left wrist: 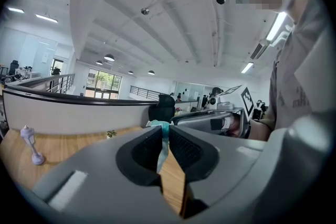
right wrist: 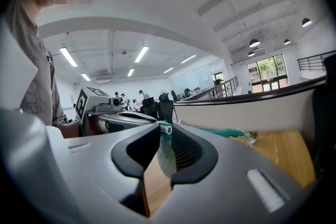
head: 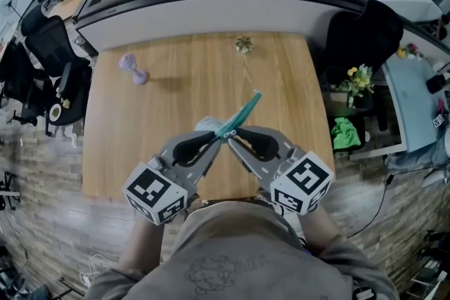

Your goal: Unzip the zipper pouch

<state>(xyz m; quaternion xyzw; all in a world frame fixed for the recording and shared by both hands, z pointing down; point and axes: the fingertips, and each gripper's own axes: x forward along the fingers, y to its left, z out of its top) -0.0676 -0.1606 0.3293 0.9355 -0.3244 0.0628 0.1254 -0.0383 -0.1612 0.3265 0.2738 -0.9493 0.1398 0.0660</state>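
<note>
I hold a teal zipper pouch [head: 245,109] up above the wooden table [head: 176,116], edge-on between both grippers. My left gripper [head: 215,139] is shut on the pouch's near end. In the left gripper view a thin teal strip of the pouch [left wrist: 164,139] runs between the closed pads. My right gripper [head: 236,138] meets it from the right, tip to tip. In the right gripper view the jaws of my right gripper [right wrist: 165,132] are closed round a small white zipper pull [right wrist: 165,128]. The pouch's see-through side lies against the right pad, and the teal edge [right wrist: 226,132] trails off to the right.
A small purple dumbbell-shaped thing [head: 133,69] lies at the table's far left and shows in the left gripper view too [left wrist: 30,144]. A tiny plant ornament [head: 243,45] sits at the far edge. A curved counter [head: 225,7] bounds the table behind. Black chairs [head: 49,53] stand left.
</note>
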